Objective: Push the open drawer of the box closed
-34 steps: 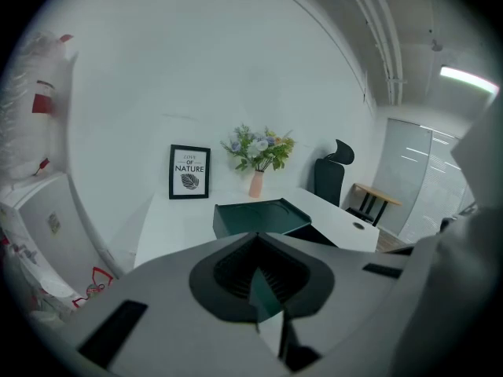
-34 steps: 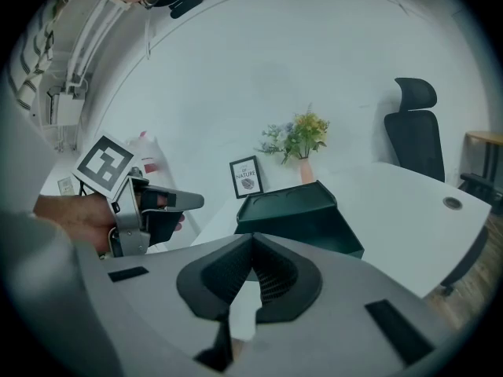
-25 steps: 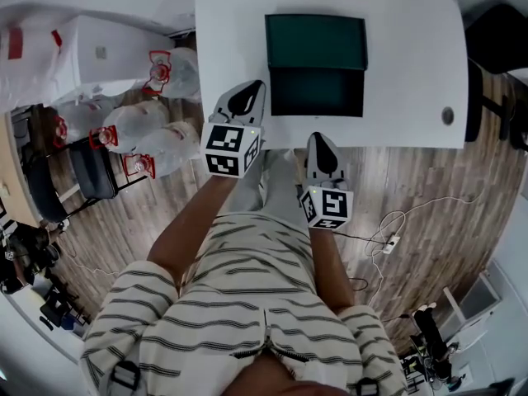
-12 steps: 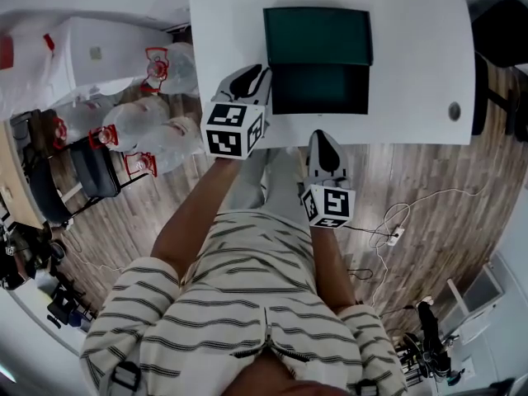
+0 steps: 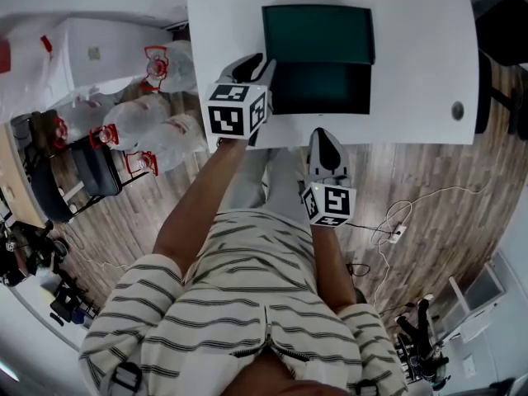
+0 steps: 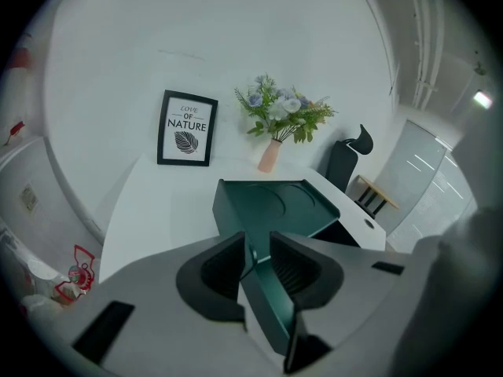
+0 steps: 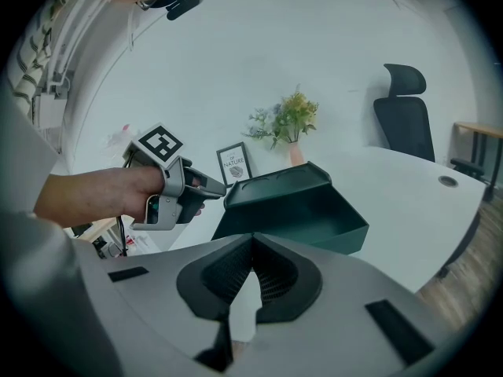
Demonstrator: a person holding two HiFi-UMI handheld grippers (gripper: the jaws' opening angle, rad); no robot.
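A dark green box (image 5: 318,33) stands on the white table (image 5: 421,56), its drawer (image 5: 322,89) pulled out toward me and empty. My left gripper (image 5: 261,66) is at the drawer's front left corner. In the left gripper view that gripper (image 6: 257,246) has just been opening, and the drawer's corner edge (image 6: 271,309) shows through the gap between the jaws with no pad pressing on it. My right gripper (image 5: 324,147) hangs shut and empty just off the table's near edge. The right gripper view shows its jaws closed (image 7: 253,248), with the drawer (image 7: 302,210) and the left gripper (image 7: 211,187) ahead.
A framed print (image 6: 187,128) and a vase of flowers (image 6: 279,124) stand at the table's far edge. A black office chair (image 7: 405,112) sits beyond the table. White bags with red ties (image 5: 140,122) lie on the floor at left, and a cable with a power strip (image 5: 389,242) at right.
My left gripper has moved forward and down to the drawer's front left corner, and its jaws have opened. The right gripper has stayed in place.
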